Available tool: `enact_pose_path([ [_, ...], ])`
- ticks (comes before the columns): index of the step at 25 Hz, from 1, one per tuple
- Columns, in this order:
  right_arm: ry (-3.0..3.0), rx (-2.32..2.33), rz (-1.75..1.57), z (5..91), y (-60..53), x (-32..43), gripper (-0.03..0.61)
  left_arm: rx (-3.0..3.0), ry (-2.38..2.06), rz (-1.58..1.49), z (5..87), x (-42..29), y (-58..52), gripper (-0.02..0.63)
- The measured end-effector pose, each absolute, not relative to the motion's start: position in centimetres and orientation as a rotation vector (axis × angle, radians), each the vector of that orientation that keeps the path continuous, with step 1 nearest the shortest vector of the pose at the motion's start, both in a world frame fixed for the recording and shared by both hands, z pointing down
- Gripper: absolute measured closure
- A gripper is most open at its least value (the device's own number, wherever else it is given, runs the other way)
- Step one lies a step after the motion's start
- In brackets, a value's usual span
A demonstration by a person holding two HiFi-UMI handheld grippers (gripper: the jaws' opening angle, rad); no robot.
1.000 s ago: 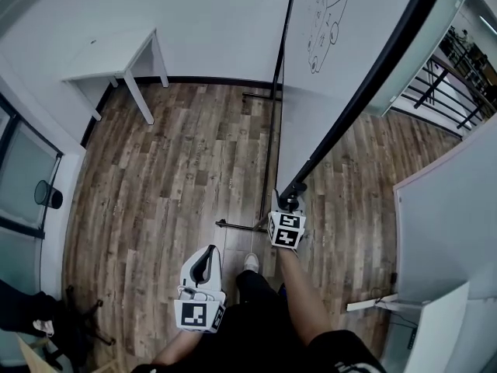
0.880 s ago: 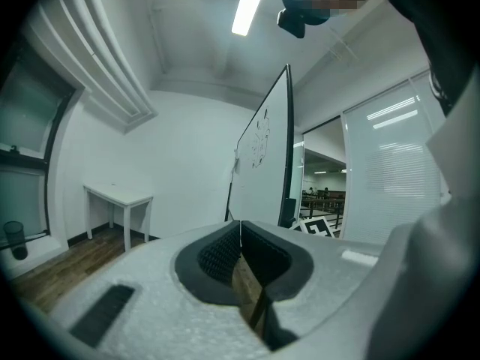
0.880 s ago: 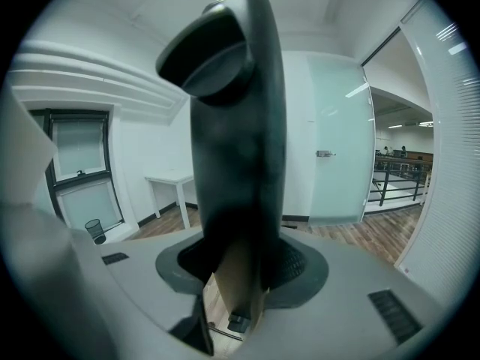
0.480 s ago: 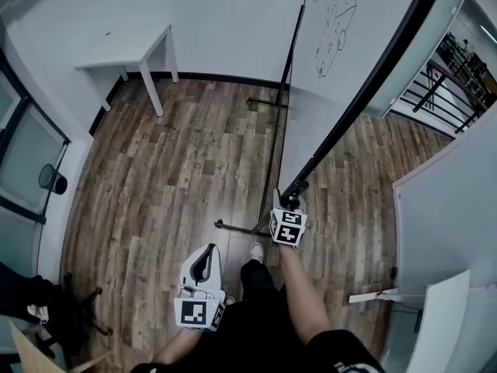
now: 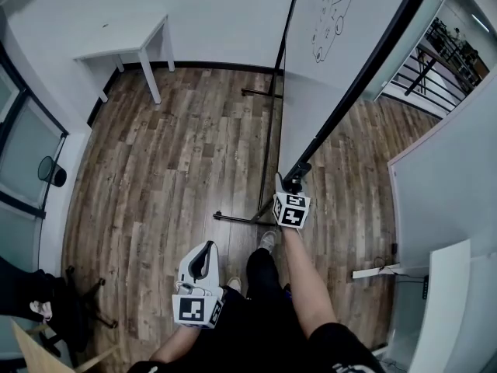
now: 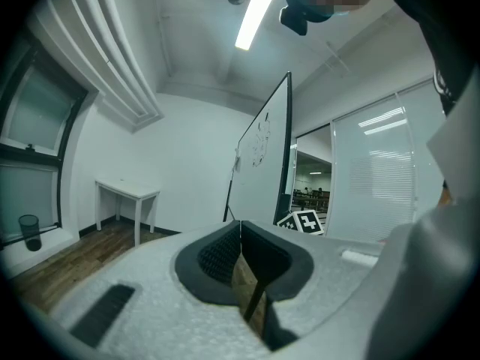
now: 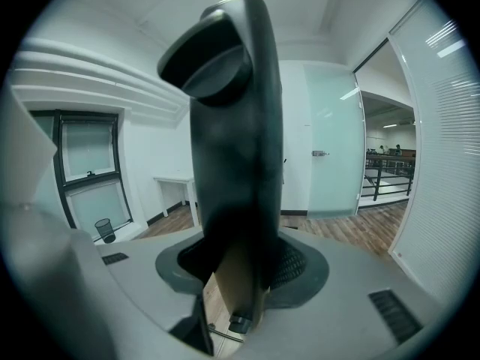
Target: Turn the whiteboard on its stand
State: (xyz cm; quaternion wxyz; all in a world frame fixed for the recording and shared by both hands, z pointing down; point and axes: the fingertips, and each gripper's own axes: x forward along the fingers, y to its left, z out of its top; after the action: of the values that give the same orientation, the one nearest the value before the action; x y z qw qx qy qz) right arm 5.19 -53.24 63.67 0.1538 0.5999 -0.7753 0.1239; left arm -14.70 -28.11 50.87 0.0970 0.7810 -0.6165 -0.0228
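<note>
Shifted up the frame with the near end of the whiteboard (image 5: 311, 92): right gripper (image 5: 293, 189), jaws pinching its black edge (image 7: 232, 126). Runs long toward upper right. Left gripper (image 5: 204, 251) lower left, farther off, jaws pressed together, empty.

Floor (image 5: 178, 154): wood-grain planks, satin sheen. Whiteboard (image 5: 311, 107): smooth glossy white; frame (image 7: 236, 163) dark, smooth. Left gripper (image 6: 240, 235): matt grey plastic; pads (image 6: 217, 257) black, ribbed.

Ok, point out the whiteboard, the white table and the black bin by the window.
whiteboard (image 5: 326, 76), head view, on its white writing face.
table (image 5: 122, 40), head view, on its top.
bin (image 5: 50, 172), head view, on its dark body.
</note>
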Motion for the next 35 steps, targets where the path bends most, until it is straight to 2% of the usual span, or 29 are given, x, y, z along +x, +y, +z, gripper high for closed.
enact_pose_path([
  [19,-2.222,1.696,0.358,62.8,-43.3,4.3,0.411,2.340,-1.790,-0.071,48.6,-14.5,-20.9,0.595],
  [35,-2.241,1.679,0.341,63.4,-28.9,4.1,0.411,2.353,-1.818,-0.069,48.8,-13.2,-5.9,0.595],
])
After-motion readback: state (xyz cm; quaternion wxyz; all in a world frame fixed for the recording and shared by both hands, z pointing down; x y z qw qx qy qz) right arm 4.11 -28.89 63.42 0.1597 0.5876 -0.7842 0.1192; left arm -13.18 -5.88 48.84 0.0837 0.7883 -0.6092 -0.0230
